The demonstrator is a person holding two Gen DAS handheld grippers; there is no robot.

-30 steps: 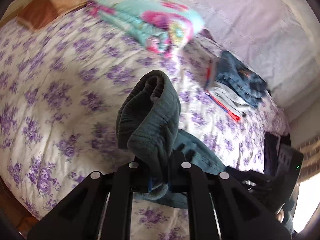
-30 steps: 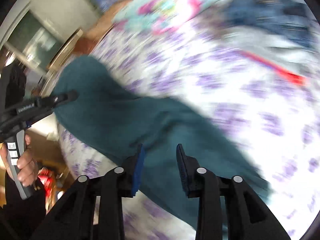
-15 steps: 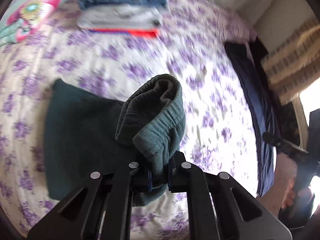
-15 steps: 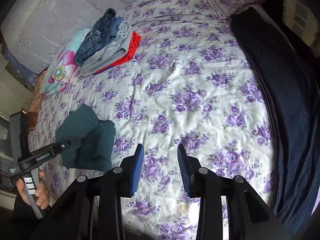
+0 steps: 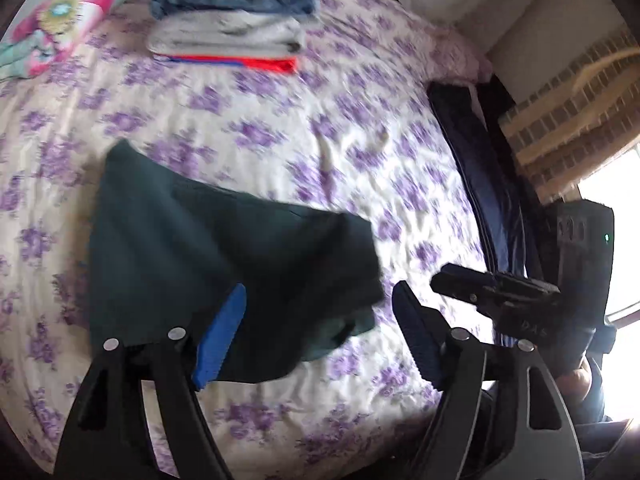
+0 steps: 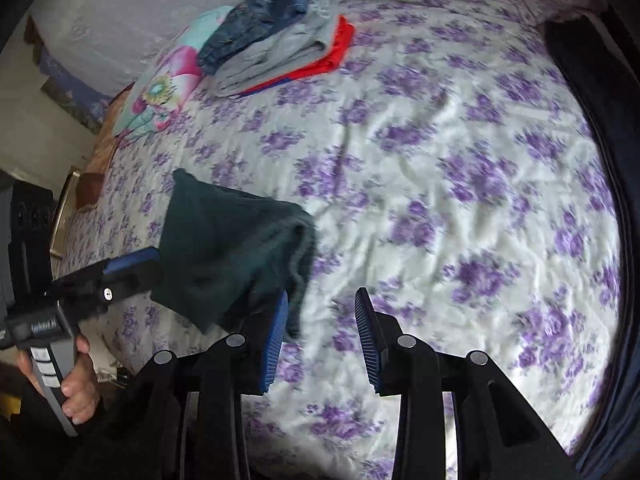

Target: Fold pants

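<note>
pants now released, flat on bed

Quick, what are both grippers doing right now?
Left gripper: open, holding nothing; the green pants lie on the bed.
Right gripper: open, holding nothing.

Both wrist cameras look down, close over the floral bedspread. Each faces the far clothes stack, and both share the folded green pants.
</note>
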